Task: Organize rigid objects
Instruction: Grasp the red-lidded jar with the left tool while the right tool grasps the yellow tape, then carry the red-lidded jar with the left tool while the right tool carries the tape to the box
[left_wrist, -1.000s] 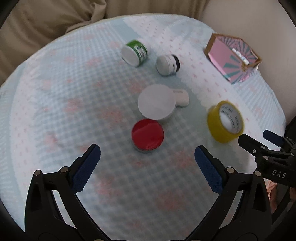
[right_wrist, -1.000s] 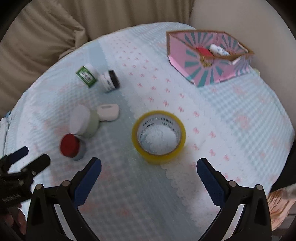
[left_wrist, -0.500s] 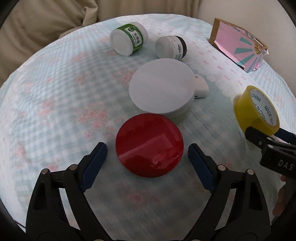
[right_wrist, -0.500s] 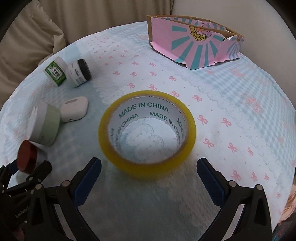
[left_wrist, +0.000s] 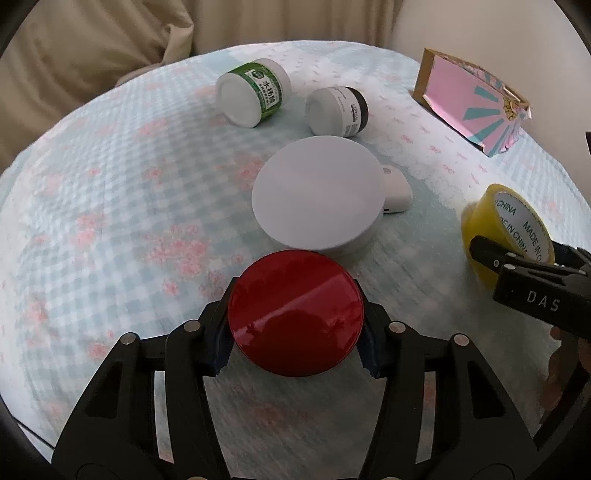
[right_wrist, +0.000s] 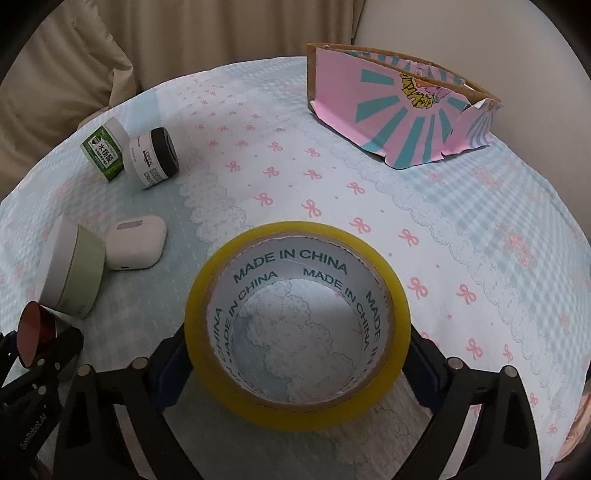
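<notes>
With the left gripper (left_wrist: 295, 345) clamped on the round red-lidded tin (left_wrist: 294, 312) near centre and the right gripper (right_wrist: 295, 365) clamped on the yellow tape roll (right_wrist: 297, 325), both should be lifted level toward the far-right pink cardboard box (right_wrist: 399, 110), jars being cleared.

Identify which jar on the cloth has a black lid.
The white jar lying beside the green-labelled jar, whose lid is white. The red-lidded jar sits in the left gripper.
</notes>
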